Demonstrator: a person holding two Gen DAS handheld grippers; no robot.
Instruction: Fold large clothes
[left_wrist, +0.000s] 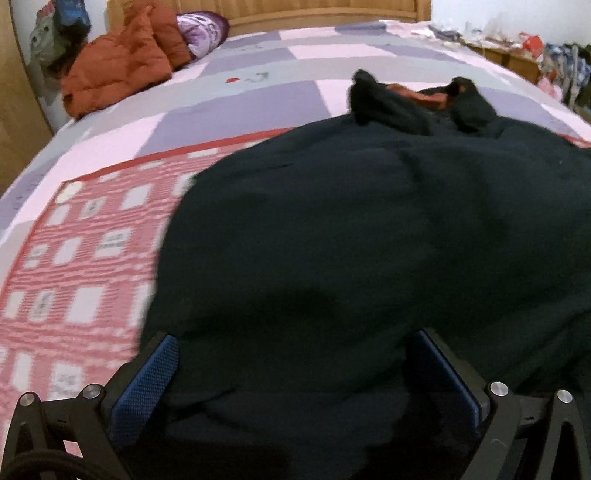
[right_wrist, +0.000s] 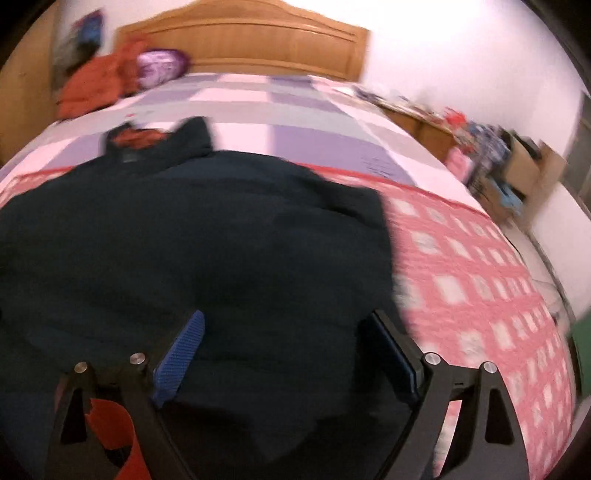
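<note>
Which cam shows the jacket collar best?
Left wrist: the collar is larger and sharper, its orange lining visible. Right wrist shows the collar smaller, blurred, far left of frame.

Setting: home bedroom. Ahead of both grippers, a bed with a lilac, pink and grey patchwork sheet (left_wrist: 258, 99) and a carved wooden headboard (right_wrist: 251, 44) at its far end. Crumpled rust-orange padded jacket (left_wrist: 118, 62) far ahead-left. Cluttered low wooden bedside cabinet (right_wrist: 424, 122) ahead-right, against a white wall.

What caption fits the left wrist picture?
Open left tongs reach over a dark garment spread on a pink checked bed cover.
</note>
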